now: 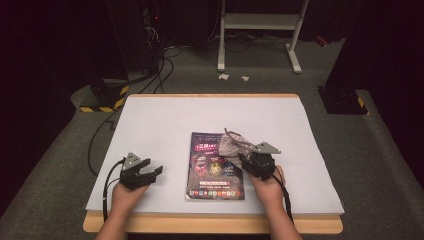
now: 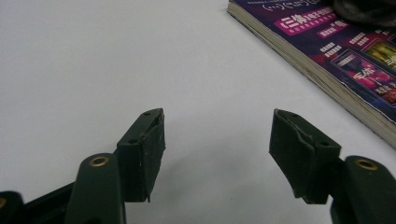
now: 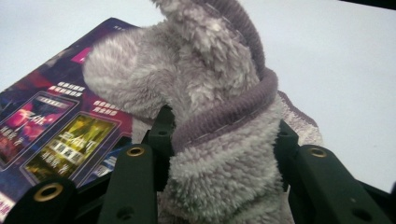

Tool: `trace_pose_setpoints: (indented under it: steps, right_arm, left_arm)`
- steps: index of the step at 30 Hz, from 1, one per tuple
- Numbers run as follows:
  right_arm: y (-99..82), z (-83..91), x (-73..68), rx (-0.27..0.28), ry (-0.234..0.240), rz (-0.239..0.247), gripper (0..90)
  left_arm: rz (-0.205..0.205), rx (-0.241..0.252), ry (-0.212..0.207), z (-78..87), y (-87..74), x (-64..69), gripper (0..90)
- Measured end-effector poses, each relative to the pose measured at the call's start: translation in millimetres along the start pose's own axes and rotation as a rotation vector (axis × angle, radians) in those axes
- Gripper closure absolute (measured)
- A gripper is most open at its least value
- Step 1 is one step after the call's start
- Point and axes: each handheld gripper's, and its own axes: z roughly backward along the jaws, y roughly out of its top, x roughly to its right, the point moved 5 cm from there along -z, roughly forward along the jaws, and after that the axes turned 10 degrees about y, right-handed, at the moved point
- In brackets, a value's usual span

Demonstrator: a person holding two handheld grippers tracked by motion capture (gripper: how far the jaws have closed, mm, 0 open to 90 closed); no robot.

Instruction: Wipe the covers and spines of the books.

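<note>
Right hand-held gripper [image 3: 222, 154] clamps a fuzzy grey sock [image 3: 210, 93] above the magazine [image 3: 56, 126].

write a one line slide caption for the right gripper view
Right tool clamps a fuzzy grey sock above a purple magazine on the white table.
</note>
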Motion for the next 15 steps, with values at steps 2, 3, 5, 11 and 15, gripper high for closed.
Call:
trace_pose_setpoints:
  steps: [2, 3, 5, 11, 15]
  right_arm:
    - [-1.6, -0.8, -2.2, -0.002, 0.009, 0.001, 57.0]
    - [-1.9, -1.1, -3.6, -0.003, 0.007, 0.007, 57.1]
    - [-1.8, -1.0, -5.6, -0.002, 0.009, 0.015, 57.1]
    - [-2.0, -2.0, -9.5, 0.000, 0.018, 0.020, 57.1]
    - [-0.6, -0.7, -10.2, 0.008, 0.025, 0.022, 57.1]
  left_arm:
    - [0.000, 0.001, 0.001, 0.1, 0.0, 0.1, 36.0]
    - [-0.001, 0.000, 0.002, 0.0, 0.0, 0.2, 36.0]
    - [-0.001, 0.000, 0.003, 0.0, 0.0, 0.2, 36.0]
    - [-0.001, 0.000, 0.002, 0.0, 0.0, 0.2, 36.0]
    - [0.000, 0.000, 0.002, 0.1, 0.0, 0.2, 36.0]
